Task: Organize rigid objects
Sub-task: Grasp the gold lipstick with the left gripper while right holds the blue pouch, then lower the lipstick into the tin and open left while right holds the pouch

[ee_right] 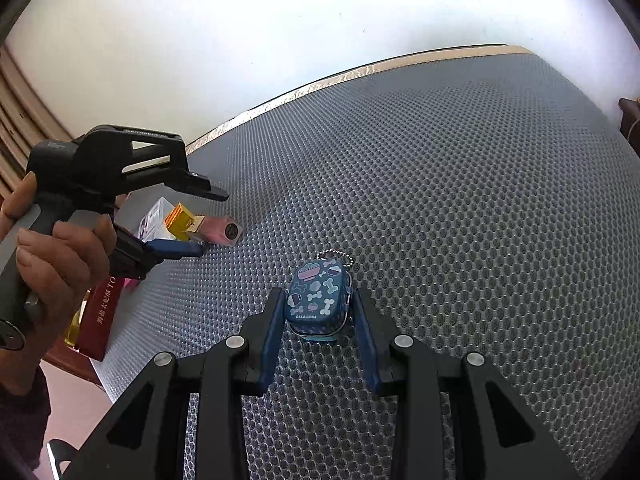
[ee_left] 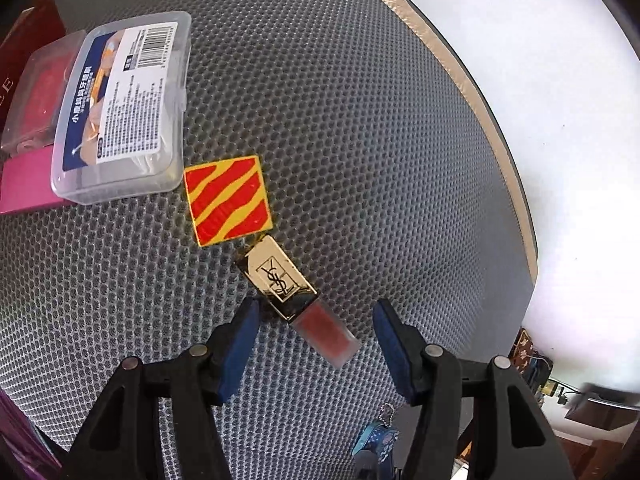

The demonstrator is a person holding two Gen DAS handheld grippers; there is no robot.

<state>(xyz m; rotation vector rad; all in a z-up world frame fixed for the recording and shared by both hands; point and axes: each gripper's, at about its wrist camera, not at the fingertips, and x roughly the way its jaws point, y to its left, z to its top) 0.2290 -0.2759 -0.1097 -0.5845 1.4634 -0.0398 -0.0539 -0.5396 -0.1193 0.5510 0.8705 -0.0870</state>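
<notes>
Blue pads of the right gripper are clamped on a small blue tin with bone prints and a bead chain, its base at or just above the grey mat — which of the two cannot be told. Over to that view's left, the left gripper points steeply down with its jaws wide and empty, straddling the clear end of a lipstick that lies flat on the mat. Its gold cap touches a red-and-yellow striped tile, and a clear box sits just beyond. By the look of it, the tin is being carried while the lipstick is next for pickup; that calls for lowering the left fingers and closing squarely across the tube without nudging the tile.
</notes>
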